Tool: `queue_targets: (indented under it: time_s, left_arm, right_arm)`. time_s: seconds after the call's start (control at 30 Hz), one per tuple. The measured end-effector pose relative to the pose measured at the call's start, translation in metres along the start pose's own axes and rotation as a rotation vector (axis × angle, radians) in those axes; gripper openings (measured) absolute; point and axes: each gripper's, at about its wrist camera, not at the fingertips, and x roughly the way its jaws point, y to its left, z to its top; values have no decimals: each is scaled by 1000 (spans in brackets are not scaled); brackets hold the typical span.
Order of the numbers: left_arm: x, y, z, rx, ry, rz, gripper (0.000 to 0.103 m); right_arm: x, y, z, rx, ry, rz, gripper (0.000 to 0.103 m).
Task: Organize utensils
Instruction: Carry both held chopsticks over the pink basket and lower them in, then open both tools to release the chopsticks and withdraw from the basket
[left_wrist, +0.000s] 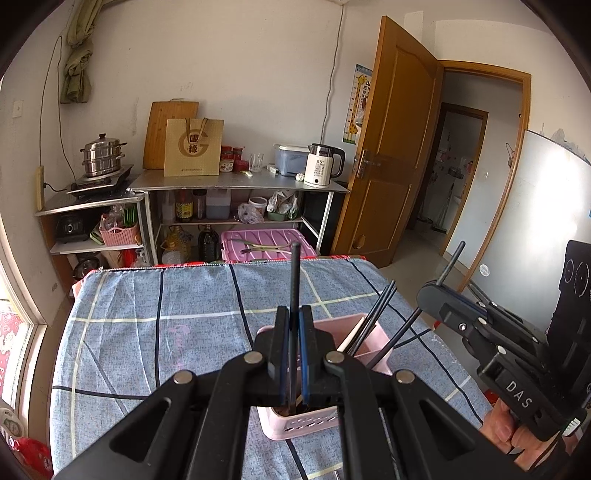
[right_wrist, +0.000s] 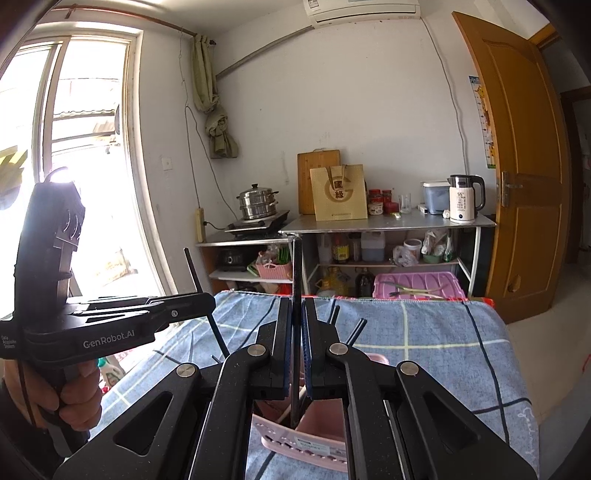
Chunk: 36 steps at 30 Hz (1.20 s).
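Note:
A pink slotted utensil holder (left_wrist: 303, 424) stands on the table right under both grippers. My left gripper (left_wrist: 294, 314) is shut on a black chopstick (left_wrist: 294, 273) that stands upright, its lower end down inside the holder. To the right, my right gripper (left_wrist: 430, 291) is shut on a second black chopstick (left_wrist: 406, 332) that slants into the holder. In the right wrist view the right gripper (right_wrist: 296, 306) clamps its chopstick (right_wrist: 297, 266) above the holder (right_wrist: 295, 439), and the left gripper (right_wrist: 207, 301) is at the left. More black chopsticks (left_wrist: 376, 314) and a white one (left_wrist: 351, 341) lean in the holder.
The table carries a blue checked cloth (left_wrist: 147, 332). Beyond its far edge sit a pink crate (left_wrist: 266, 240) and metal shelves with a white kettle (left_wrist: 323, 166). A wooden door (left_wrist: 391, 147) stands open at the right. A hand (right_wrist: 77, 391) grips the left tool's handle.

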Motion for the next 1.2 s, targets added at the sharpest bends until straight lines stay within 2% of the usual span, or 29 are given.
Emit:
queue_targets:
  time_s: [0.27, 0.53, 0.63, 0.7, 0.77, 0.93, 1.2]
  left_arm:
    - [17, 4, -23, -20, 51, 9, 6]
    - [22, 9, -31, -36, 71, 16, 6]
    - [22, 11, -34, -46, 74, 22, 17]
    - [18, 12, -36, -51, 62, 19, 29]
    - [11, 10, -38, -53, 43, 17, 30]
    - [-6, 7, -42, -51, 9, 27, 32]
    - [-37, 4, -52, -56, -45, 38, 36]
  right_arm:
    - [18, -5, -21, 11, 90, -11, 5]
    - [28, -9, -33, 18, 133, -26, 6]
    - [24, -10, -32, 19, 135, -19, 6]
    - [20, -10, -30, 15, 124, -25, 9]
    - [15, -12, -27, 17, 113, -34, 15]
    - [0, -12, -26, 15, 96, -44, 16]
    - [-28, -3, -33, -22, 70, -49, 24]
